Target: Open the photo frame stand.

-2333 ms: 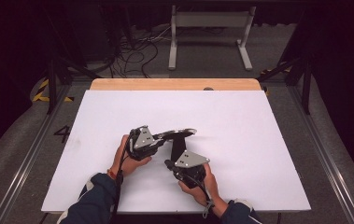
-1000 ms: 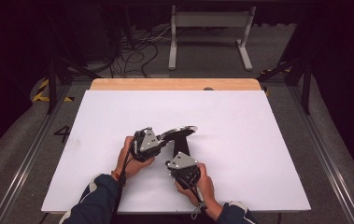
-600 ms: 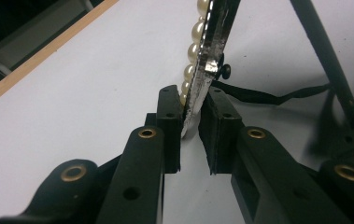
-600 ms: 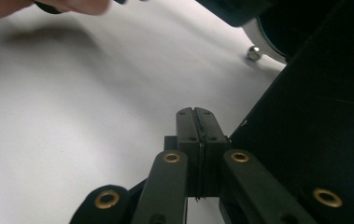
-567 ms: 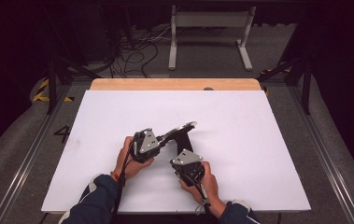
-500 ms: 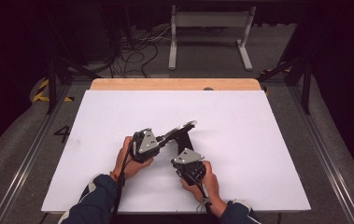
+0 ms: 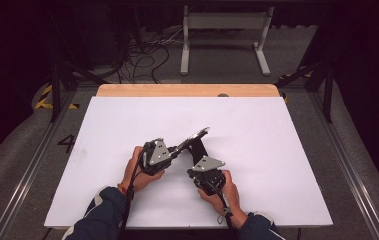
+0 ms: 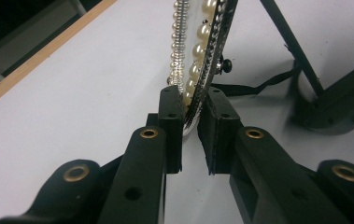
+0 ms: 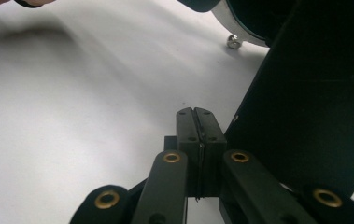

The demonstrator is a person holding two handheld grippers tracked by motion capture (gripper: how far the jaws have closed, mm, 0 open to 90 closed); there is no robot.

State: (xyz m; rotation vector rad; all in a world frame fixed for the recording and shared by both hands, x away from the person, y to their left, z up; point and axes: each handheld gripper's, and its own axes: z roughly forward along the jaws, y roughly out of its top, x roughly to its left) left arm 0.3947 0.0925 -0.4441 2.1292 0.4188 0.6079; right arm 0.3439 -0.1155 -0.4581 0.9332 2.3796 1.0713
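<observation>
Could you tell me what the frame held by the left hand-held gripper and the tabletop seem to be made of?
Frame: likely silvery metal, shiny, with glints along its beaded edge; the cream beads look like glossy, probably imitation pearls. It sits between the left hand-held gripper jaws. Tabletop: a matte white sheet, perhaps laminate or paper, over light wood that shows at the far edge.

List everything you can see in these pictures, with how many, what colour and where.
Pearl-rimmed frame: one, silver with cream pearls and a black back stand, tilted up off the table centre, rim between the left gripper's jaws.
Table top: one, white, wooden strip along the far edge.
Metal stand: one, pale grey, on the floor beyond the table.
Cables: several, dark, on the floor at the far left.
Left gripper: one, black, gripping the frame rim.
Right gripper: one, black, jaws together, beside the frame's black stand.
Hands: two, at the near edge, dark blue sleeves.
</observation>
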